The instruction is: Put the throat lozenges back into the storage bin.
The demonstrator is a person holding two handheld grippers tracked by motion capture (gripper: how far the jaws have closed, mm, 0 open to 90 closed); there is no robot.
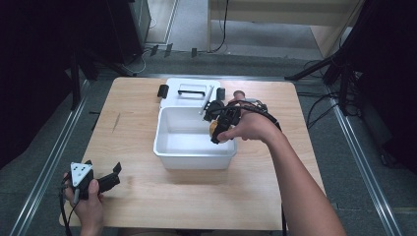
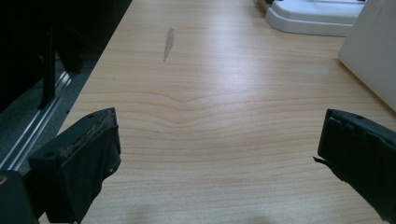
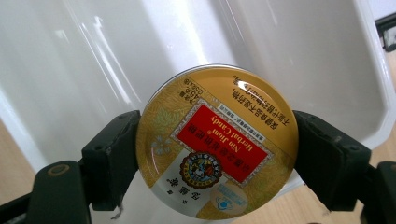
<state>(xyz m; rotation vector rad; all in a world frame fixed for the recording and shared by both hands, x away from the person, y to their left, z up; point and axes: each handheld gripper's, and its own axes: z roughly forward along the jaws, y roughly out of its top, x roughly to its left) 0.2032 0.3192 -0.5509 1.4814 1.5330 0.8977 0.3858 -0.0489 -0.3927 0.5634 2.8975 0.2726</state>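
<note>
Gripping a round gold candy tin [image 3: 217, 142] by its 2 opposite edges, the right gripper [image 1: 220, 129] holds it above the right rim of the white tub [image 1: 164, 142] on the table [image 1: 255, 187]. The left gripper [image 1: 109, 181] rests near the table's front left corner, its jaws wide apart and empty.

The white bin [image 1: 169, 147] walls hem the right tongs [image 1: 217, 129]; surrounding table [image 1: 147, 196] lies open.
</note>
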